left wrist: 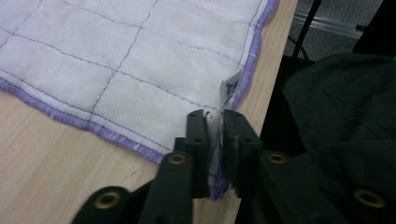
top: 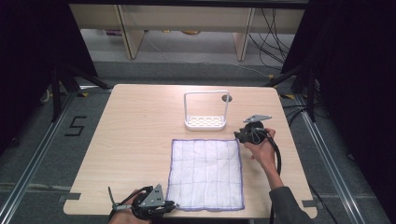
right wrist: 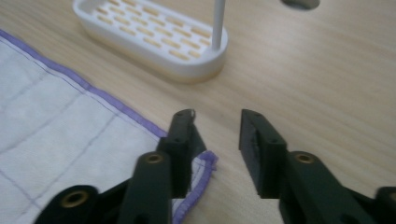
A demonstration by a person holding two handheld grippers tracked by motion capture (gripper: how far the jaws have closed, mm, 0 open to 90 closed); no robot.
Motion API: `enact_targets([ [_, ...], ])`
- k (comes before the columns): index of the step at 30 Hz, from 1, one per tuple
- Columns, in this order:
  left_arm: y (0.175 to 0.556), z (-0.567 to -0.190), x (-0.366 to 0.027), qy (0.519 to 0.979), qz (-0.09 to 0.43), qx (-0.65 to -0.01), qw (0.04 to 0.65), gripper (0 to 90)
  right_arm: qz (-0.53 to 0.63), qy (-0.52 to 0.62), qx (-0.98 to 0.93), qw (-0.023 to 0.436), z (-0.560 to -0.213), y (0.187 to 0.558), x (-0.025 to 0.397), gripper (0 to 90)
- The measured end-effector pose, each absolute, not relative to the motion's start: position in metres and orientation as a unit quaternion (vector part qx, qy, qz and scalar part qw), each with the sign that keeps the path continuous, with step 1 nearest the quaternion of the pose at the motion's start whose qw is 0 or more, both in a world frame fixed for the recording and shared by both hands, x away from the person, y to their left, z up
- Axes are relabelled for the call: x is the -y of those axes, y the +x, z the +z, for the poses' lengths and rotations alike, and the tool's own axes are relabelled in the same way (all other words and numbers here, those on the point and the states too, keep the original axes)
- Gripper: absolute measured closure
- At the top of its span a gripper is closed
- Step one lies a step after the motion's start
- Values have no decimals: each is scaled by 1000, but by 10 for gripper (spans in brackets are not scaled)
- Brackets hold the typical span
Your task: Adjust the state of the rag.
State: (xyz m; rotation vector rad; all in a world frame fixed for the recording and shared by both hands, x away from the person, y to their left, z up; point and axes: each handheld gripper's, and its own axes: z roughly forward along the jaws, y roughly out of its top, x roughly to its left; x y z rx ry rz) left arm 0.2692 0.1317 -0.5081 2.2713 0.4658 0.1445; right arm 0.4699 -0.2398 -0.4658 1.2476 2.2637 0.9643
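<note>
1. The left gripper point(left wrist: 214, 122) has its jaws pinching the near left corner of the white cloth point(left wrist: 140, 60). A sliver of the purple hem is caught between them, and a small label point(left wrist: 231, 87) stands up just beyond the tips.

2. The right gripper point(right wrist: 217, 122) has its jaws spread, with bare wood between them. Its left jaw sits over the far right corner of the cloth point(right wrist: 70, 135), which curls up slightly beside it. Nothing is gripped there yet.

3. In the high view the cloth point(top: 205, 173) lies flat and fully spread on the near middle of the table point(top: 135, 135), its near edge almost at the table's near edge. The left gripper point(top: 170, 205) is at the near left corner, and the right gripper point(top: 239, 135) is at the far right corner, diagonally opposite.

4. Beyond the cloth, at the far middle of the table, stands a white hanging rack point(top: 206, 111) with a slotted base and a hoop. It is empty and near the cloth's far edge, but apart from it.

5. My judgement is that the work is at an early stage. One corner is secured and the second is lined up but not closed on. No fold, lift or drape is visible.

6. What seems left is closing the right jaws on their corner, then raising or folding the cloth, possibly towards the rack.
</note>
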Motion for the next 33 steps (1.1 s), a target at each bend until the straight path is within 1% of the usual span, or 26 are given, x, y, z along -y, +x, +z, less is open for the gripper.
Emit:
enact_targets([
  [1,270,-508,-132,894,56,-188,404,733,344,441,-805,198,-461,465,240,580],
  [2,271,-506,-133,896,58,-184,401,713,341,432,-810,204,-456,460,241,554],
  [5,274,-503,-136,886,62,-202,413,624,330,422,-821,198,-450,443,242,500],
  [6,275,-502,-136,881,57,-216,417,575,324,421,-824,195,-451,439,243,477],
  [8,283,-498,-141,867,59,-240,433,502,317,428,-825,190,-455,434,247,468],
  [10,293,-494,-144,853,62,-269,442,452,316,432,-823,190,-459,436,254,461],
  [13,317,-488,-148,838,80,-301,449,431,320,450,-814,182,-463,440,260,445],
  [14,329,-486,-150,840,89,-302,442,427,319,456,-813,172,-463,441,260,441],
  [16,354,-485,-152,839,114,-316,427,423,320,452,-814,177,-466,444,260,431],
  [17,362,-486,-150,829,122,-330,434,424,326,440,-816,183,-467,446,260,429],
  [18,378,-486,-152,836,126,-332,418,427,321,448,-815,178,-468,446,259,425],
  [20,399,-487,-150,827,119,-360,415,420,322,452,-814,175,-470,449,258,417],
  [21,410,-488,-147,829,119,-368,405,414,322,452,-814,173,-470,449,258,415],
  [23,424,-488,-144,833,135,-368,391,401,335,457,-805,176,-474,451,255,409],
  [24,431,-489,-142,830,135,-373,392,401,331,469,-802,166,-473,452,254,408],
  [25,439,-490,-139,828,127,-378,393,400,323,452,-814,173,-473,455,258,407],
  [27,448,-491,-134,828,134,-380,390,393,322,449,-816,167,-472,456,257,407],
  [30,457,-494,-130,831,118,-382,386,389,326,452,-813,168,-472,458,255,404],
  [32,461,-496,-127,821,107,-396,396,382,327,440,-818,174,-472,461,255,402],
  [33,463,-497,-126,825,105,-393,392,379,324,452,-815,163,-472,461,254,401],
])
